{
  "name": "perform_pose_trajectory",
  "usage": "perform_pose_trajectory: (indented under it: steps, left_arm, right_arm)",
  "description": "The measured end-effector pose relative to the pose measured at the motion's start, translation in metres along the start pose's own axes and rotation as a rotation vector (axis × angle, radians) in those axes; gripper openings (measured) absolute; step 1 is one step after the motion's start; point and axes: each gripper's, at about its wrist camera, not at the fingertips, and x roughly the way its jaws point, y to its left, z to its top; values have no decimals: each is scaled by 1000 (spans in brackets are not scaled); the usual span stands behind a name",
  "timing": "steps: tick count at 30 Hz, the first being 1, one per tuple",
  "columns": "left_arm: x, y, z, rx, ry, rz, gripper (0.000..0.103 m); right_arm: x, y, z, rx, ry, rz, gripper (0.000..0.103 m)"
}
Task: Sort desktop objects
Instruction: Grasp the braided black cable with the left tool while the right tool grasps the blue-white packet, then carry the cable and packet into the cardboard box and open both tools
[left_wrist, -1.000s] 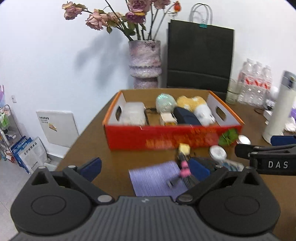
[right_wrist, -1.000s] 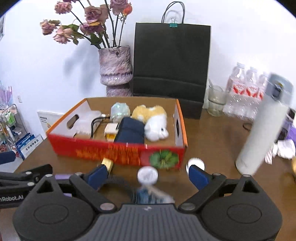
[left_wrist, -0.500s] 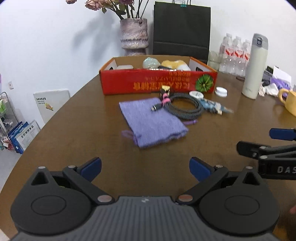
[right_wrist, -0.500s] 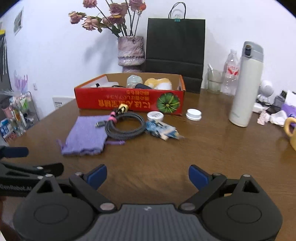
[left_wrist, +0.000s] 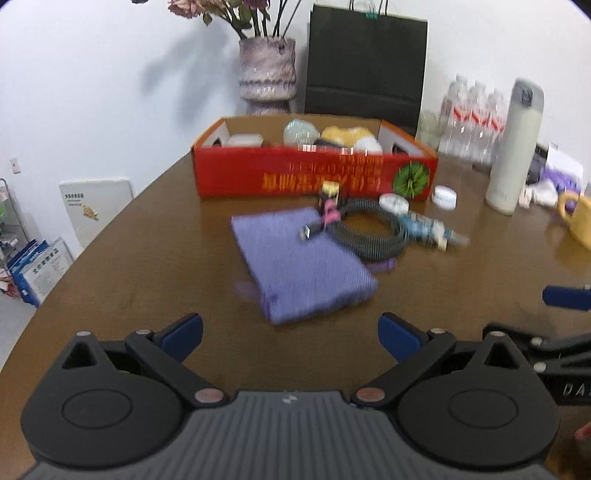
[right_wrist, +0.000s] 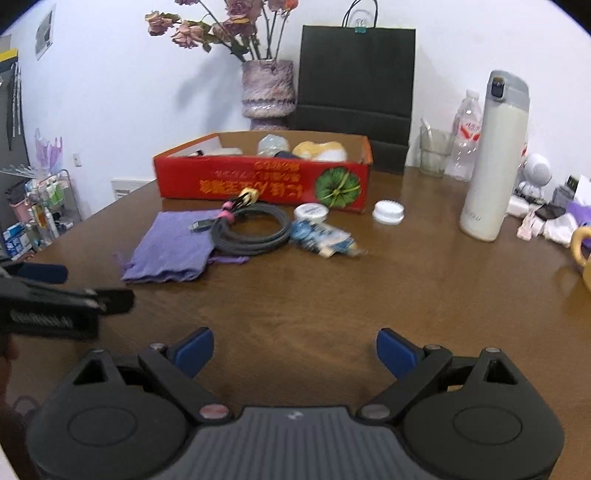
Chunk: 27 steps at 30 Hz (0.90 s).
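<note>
Both tools stand with jaws wide apart and hold nothing: the left tool (left_wrist: 290, 334) and the right tool (right_wrist: 294, 350) hang over bare desk (right_wrist: 332, 295). Just before the red box (right_wrist: 258, 181) lie the purple cloth (right_wrist: 173, 247), coiled cable (right_wrist: 251, 229), blue packet (right_wrist: 321, 240) and two white lids (right_wrist: 388, 211).

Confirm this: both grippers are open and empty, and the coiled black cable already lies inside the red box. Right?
Not quite. In the right wrist view the coiled black cable lies on the table in front of the red box, partly on the purple cloth. Both grippers are open and empty.
</note>
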Motion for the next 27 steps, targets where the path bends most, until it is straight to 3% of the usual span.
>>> perform_pose_trajectory:
  steps: [2, 6, 9, 10, 11, 14, 15, 18, 19, 22, 23, 25, 26, 27]
  left_arm:
    - [6, -1, 16, 14, -39, -31, 103]
    - [31, -8, 47, 89, -78, -75, 77]
    - [59, -12, 66, 109, -62, -159, 79]
    - [70, -13, 73, 101, -49, -174, 79]
    - [80, -14, 78, 87, -35, -174, 79]
    - [109, -17, 89, 65, 0, -187, 77]
    - [119, -18, 91, 67, 16, -200, 71]
    - [142, -16, 85, 55, 93, -190, 29]
    - [140, -15, 81, 66, 57, -180, 23]
    - [136, -13, 81, 76, 57, -184, 20]
    - [133, -14, 81, 79, 55, -178, 20]
    - [124, -14, 81, 80, 32, -185, 19]
    - [120, -11, 82, 60, 32, -206, 19]
    - [117, -8, 84, 26, 40, -224, 19]
  right_arm:
    - [8, -11, 12, -5, -17, -26, 95]
    - [27, -22, 30, -57, -54, -50, 89]
    - [39, -29, 39, -69, -50, -37, 87]
    - [53, -37, 50, -55, -43, 9, 85]
    - [60, -40, 55, -50, -40, 25, 80]
    - [76, -45, 66, -50, -45, 50, 76]
    - [84, -46, 71, -53, -48, 63, 75]
    - [109, -48, 81, -54, -14, 90, 66]
    - [115, -47, 82, -51, -4, 99, 64]
    - [131, -47, 81, -39, 34, 140, 57]
    - [132, -46, 79, -46, 25, 145, 54]
    - [131, -42, 76, -69, 13, 141, 34]
    - [130, -42, 75, -64, 10, 145, 14]
    - [128, -42, 75, -58, 10, 139, 14]
